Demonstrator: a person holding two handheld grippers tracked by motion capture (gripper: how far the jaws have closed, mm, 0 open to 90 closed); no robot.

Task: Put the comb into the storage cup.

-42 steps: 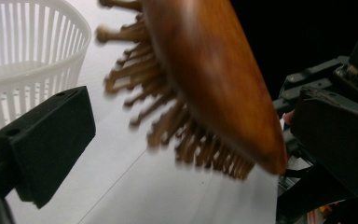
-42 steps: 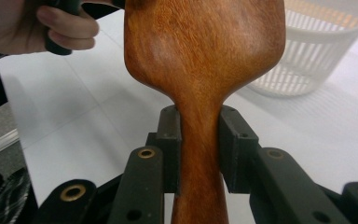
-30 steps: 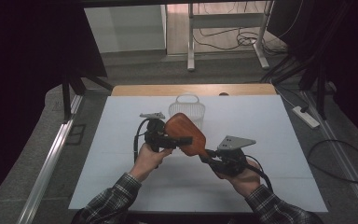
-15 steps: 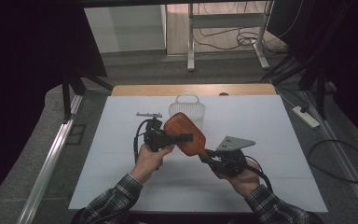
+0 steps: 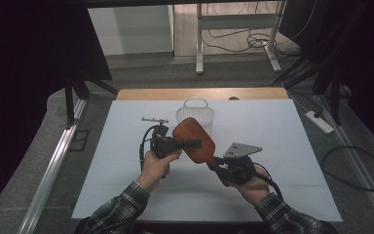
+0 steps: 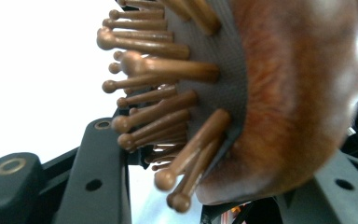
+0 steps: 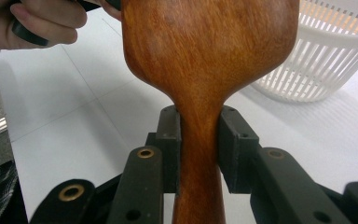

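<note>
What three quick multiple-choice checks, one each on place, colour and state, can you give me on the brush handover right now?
1. Where does the right gripper hold the hairbrush?
A. the handle
B. the pins
C. the head's rim

2. What colour is the basket?
A. black
B. white
C. orange

3. How is the left gripper?
A. open, clear of the brush
B. resting on the table
C. shut on the brush head

Answers: 1 A, its jaws clamp the narrow wooden neck; 2 B, white slatted plastic behind the brush; 3 C, its jaws have just closed across the pinned head.

A lab: black curtains enclose a white table, floor cables.
</note>
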